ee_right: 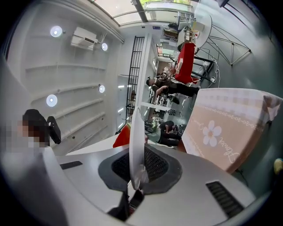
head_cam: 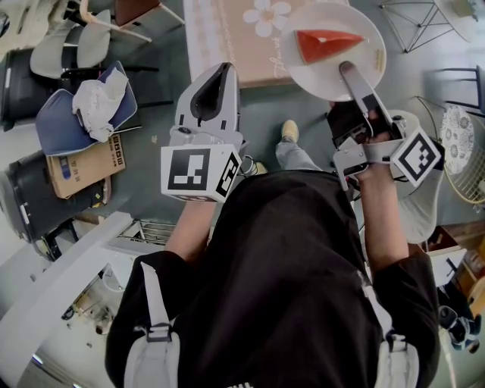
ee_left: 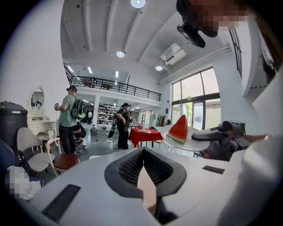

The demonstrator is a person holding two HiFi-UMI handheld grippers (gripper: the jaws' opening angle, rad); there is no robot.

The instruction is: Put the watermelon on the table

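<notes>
A red watermelon wedge (head_cam: 326, 43) lies on a white plate (head_cam: 362, 76), held above the near edge of a table with a pink flowered cloth (head_cam: 227, 38). My right gripper (head_cam: 347, 70) is shut on the plate's near rim. In the right gripper view the plate (ee_right: 136, 132) stands edge-on between the jaws, with the wedge (ee_right: 122, 137) behind it and the table (ee_right: 225, 128) to the right. My left gripper (head_cam: 220, 72) is shut on nothing, left of the plate and just short of the table. The left gripper view shows the wedge (ee_left: 179, 129) on the plate (ee_left: 188, 143) to its right.
Pale chairs (head_cam: 72, 42) stand at the far left. Below them are a blue seat with a white cloth (head_cam: 83, 106), a cardboard box (head_cam: 83, 163) and a black bin (head_cam: 30, 189). A wire-frame chair (head_cam: 424, 23) is at the far right. Two people (ee_left: 70, 117) stand near a red table (ee_left: 143, 134).
</notes>
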